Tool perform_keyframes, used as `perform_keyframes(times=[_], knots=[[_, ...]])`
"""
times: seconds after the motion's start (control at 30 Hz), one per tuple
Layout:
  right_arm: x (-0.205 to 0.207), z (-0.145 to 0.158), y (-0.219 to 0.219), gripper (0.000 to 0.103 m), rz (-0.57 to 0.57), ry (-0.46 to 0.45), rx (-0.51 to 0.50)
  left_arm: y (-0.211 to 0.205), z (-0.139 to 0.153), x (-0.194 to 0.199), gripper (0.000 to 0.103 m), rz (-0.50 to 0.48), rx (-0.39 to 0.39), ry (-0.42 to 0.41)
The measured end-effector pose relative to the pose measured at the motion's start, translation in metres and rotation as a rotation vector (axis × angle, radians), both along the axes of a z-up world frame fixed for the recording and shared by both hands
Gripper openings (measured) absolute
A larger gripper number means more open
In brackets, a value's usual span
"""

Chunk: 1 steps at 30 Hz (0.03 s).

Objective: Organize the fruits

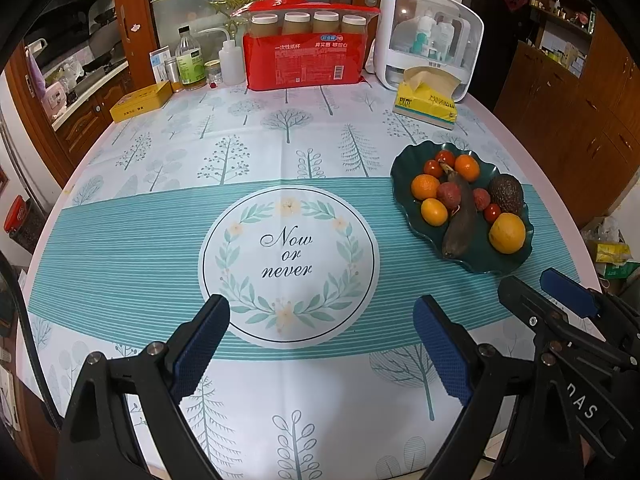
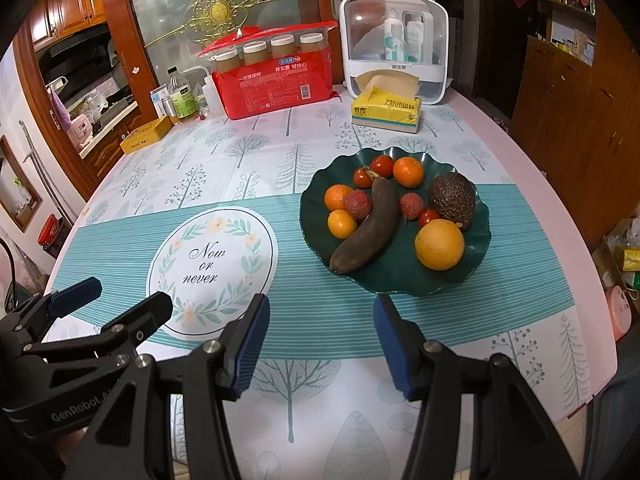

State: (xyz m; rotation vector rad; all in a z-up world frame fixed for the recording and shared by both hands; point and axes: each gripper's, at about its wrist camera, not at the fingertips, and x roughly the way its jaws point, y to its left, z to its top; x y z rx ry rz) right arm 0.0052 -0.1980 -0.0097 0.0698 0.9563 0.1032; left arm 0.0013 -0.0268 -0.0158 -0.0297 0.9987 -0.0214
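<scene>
A dark green wavy plate [image 1: 404, 168] [image 2: 476, 260] on the right of the table holds the fruit: a brown overripe banana [image 1: 460, 220] [image 2: 370, 232], a large orange [image 1: 507, 233] [image 2: 439, 245], an avocado [image 1: 506, 193] [image 2: 452, 200], small oranges [image 1: 425, 187] [image 2: 408, 172], lychees [image 1: 449, 195] [image 2: 357, 204] and cherry tomatoes [image 1: 445, 157] [image 2: 383, 166]. My left gripper [image 1: 322, 344] is open and empty over the near middle of the tablecloth. My right gripper [image 2: 320, 340] is open and empty just short of the plate's near edge; it also shows in the left wrist view [image 1: 540, 292].
At the back of the table stand a yellow tissue box [image 1: 426, 100] [image 2: 387, 110], a red pack of paper cups [image 1: 306, 60] [image 2: 276, 80], a white storage case [image 1: 430, 36] [image 2: 394, 44], bottles [image 1: 190, 60] and a yellow tin [image 1: 140, 101]. Wooden cabinets line the right side.
</scene>
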Motion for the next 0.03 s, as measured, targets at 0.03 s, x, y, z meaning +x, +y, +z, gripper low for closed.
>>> perform_keyframes(times=[0.03], knots=[[0.0, 0.0, -0.0001, 0.055, 0.0, 0.001, 0.0, -0.0001, -0.0003, -0.0004, 0.092, 0.0, 0.0, 0.001]])
